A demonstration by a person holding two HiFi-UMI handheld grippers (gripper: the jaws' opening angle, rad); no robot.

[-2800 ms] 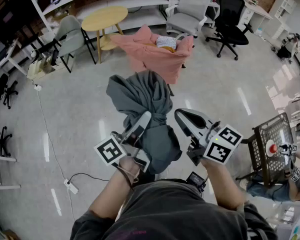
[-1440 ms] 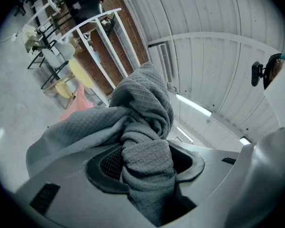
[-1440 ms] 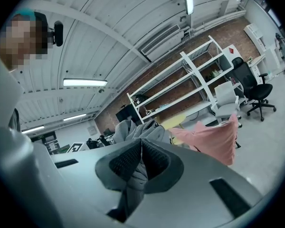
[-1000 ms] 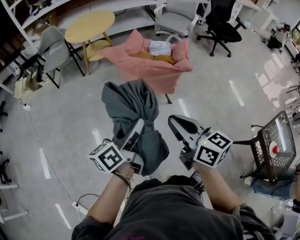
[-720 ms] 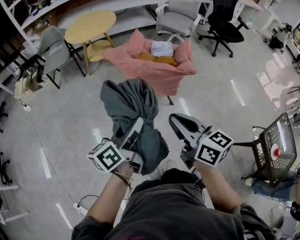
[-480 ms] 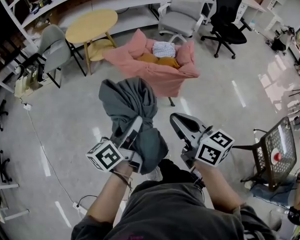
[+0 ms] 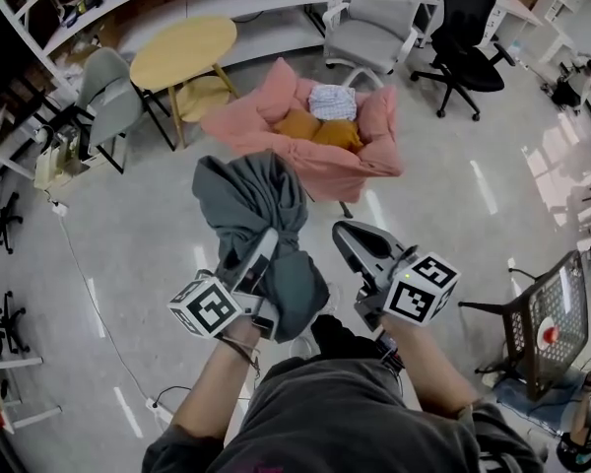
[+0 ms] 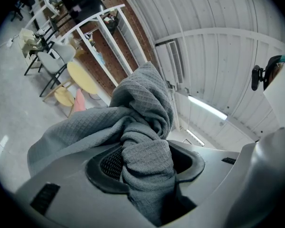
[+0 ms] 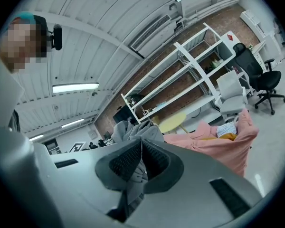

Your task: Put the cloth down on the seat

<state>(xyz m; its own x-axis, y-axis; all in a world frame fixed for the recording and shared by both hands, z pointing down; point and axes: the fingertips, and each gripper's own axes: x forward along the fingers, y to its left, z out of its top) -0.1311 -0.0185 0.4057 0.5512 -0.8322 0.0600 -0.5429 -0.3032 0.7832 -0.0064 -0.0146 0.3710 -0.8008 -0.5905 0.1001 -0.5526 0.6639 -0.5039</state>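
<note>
Left gripper (image 7: 266, 240) (image 8: 147, 161) is clamped on the grey quilted cloth (image 7: 252, 197) (image 8: 143, 109). In the left gripper view a twisted bunch of the fabric is pinched between the ribbed pads and fills the gap. The rest is bunched up above the jaws, and one fold is draped off to the left of the frame.

Right gripper (image 7: 349, 232) (image 9: 141, 144) is seen with its jaws together, pad tips touching, nothing pinched. It is held just beside the cloth, at frame centre-right in the head view.

The cloth is held up at frame centre, over the glossy grey floor (image 7: 128, 264). It is not on the pink fabric-covered seat (image 7: 320, 166) (image 9: 218, 148), which is located just above it in the frame, upper centre.

An orange cushion (image 7: 310, 126) and a white-and-blue checked bundle (image 7: 332, 101) are lying in the seat.

Round light-wood table (image 7: 182, 51) is seen upper left, grey office chair (image 7: 369, 13) top centre, black office chair (image 7: 473, 28) top right.
</note>
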